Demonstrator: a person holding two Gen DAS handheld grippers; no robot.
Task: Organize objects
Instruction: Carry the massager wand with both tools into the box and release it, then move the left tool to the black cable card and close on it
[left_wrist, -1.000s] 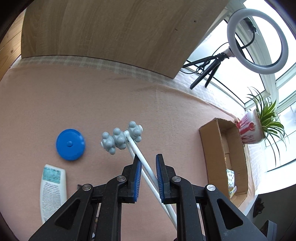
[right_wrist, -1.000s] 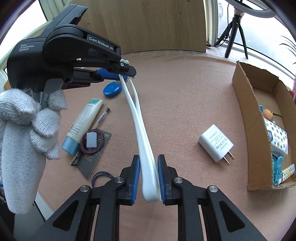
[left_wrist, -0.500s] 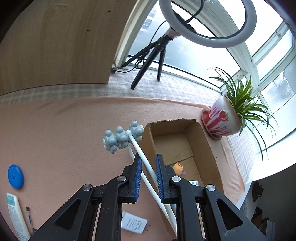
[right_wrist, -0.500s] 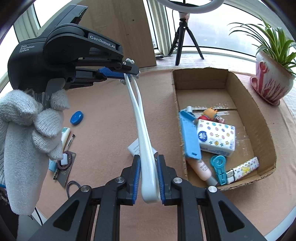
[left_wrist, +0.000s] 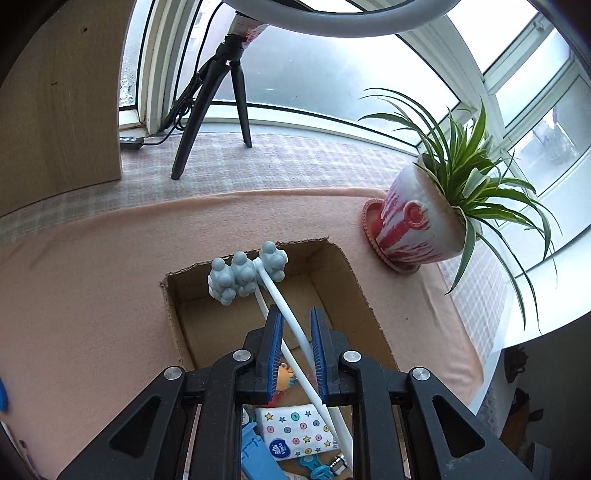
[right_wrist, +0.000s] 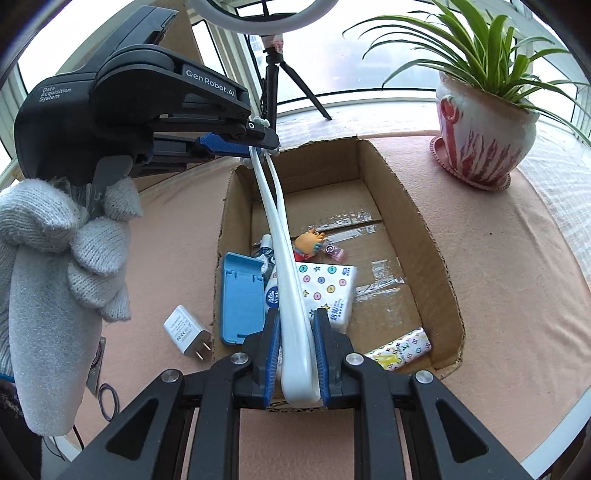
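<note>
Both grippers hold a white two-pronged massager (right_wrist: 282, 254) with grey knobbed rollers (left_wrist: 243, 275) above an open cardboard box (right_wrist: 439, 258). My right gripper (right_wrist: 295, 354) is shut on its looped handle end. My left gripper (left_wrist: 295, 343) is closed around its thin white arms near the roller end; it also shows in the right wrist view (right_wrist: 255, 144). In the box lie a blue case (right_wrist: 242, 299), a dotted tissue pack (right_wrist: 328, 291), a small orange toy (right_wrist: 312, 240) and a patterned packet (right_wrist: 400, 347).
A potted spider plant (right_wrist: 484, 136) stands on a saucer right of the box. A ring light tripod (left_wrist: 218, 99) stands behind on the sill. A white charger plug (right_wrist: 186, 328) and a hair tie (right_wrist: 109, 400) lie left of the box on the pink cloth.
Both grippers have carried the massager to the right, from over the bare pink cloth to above the cardboard box. The grip on it is unchanged.
</note>
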